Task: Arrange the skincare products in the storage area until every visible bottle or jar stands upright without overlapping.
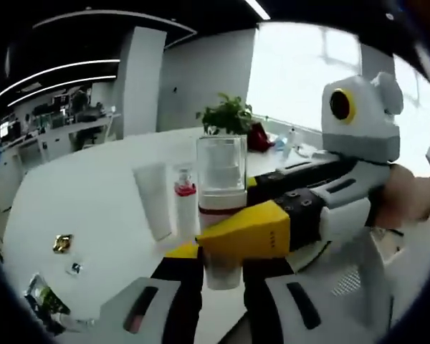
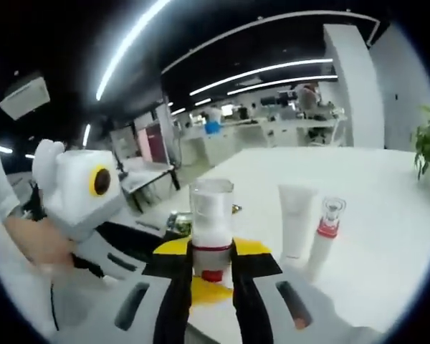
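Note:
A bottle [image 1: 221,168] with a clear cap, white body and red band is held above the white table [image 1: 93,193]. My left gripper [image 1: 222,261] has its black jaws on either side of the bottle's lower end. My right gripper [image 1: 252,233] reaches in from the right, its yellow-tipped jaw across the red band. In the right gripper view the same bottle [image 2: 211,215] stands between my right gripper [image 2: 212,251] jaws, which are shut on it. The left gripper [image 2: 206,290] comes in from the left below. A white tube [image 1: 154,201] and a small red-collared bottle [image 1: 184,204] stand upright behind.
A gold item [image 1: 63,242], a small dark piece [image 1: 74,269] and a green packet [image 1: 43,297] lie on the near left of the table. A potted plant [image 1: 229,115] stands at the far edge. The tube [image 2: 297,218] and small bottle [image 2: 328,229] stand side by side.

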A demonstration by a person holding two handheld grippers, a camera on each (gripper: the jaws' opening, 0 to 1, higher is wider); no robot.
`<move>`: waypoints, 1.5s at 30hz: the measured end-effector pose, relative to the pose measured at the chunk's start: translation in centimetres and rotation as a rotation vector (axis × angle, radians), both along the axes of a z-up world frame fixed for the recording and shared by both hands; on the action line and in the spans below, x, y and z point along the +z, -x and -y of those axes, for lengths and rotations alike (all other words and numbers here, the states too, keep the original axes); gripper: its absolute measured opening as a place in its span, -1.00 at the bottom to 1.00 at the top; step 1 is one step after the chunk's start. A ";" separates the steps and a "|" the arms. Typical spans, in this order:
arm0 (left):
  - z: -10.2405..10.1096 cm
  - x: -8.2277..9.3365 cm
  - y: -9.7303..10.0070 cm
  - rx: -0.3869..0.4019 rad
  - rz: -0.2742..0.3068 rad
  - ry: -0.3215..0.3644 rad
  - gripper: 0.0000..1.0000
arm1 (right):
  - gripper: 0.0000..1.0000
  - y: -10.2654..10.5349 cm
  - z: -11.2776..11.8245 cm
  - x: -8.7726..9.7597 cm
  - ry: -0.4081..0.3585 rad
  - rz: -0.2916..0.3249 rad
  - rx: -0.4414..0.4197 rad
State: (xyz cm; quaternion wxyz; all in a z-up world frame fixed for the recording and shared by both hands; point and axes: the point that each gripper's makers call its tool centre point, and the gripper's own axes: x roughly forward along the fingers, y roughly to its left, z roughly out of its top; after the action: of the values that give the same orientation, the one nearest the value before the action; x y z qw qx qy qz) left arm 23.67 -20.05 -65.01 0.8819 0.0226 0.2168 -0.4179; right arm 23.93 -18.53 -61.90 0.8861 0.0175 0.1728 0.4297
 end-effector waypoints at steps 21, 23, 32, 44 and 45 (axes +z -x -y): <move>2.2 1.1 2.2 -0.443 0.002 0.098 -0.60 | -0.54 1.7 0.1 1.0 0.079 0.056 0.562; 2.6 0.4 1.7 -0.442 -0.005 0.082 -0.61 | -0.54 1.1 0.5 0.2 0.113 0.060 0.552; 4.6 -3.5 0.8 -0.513 -0.009 -0.063 -0.61 | -0.56 0.4 2.2 -3.6 0.251 0.052 0.510; 4.9 -9.7 -2.3 -0.528 -0.033 -0.208 -0.62 | -0.56 -2.2 3.7 -9.4 0.395 -0.019 0.382; 4.9 -10.1 -2.5 -0.527 -0.034 -0.214 -0.62 | -0.56 -2.4 3.8 -9.7 0.401 -0.024 0.375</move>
State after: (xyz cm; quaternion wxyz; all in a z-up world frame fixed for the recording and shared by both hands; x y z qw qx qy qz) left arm 26.20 -24.95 -75.12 0.7318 0.1642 0.2609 -0.6078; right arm 26.33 -22.34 -71.62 0.7747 -0.1855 0.2650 0.5433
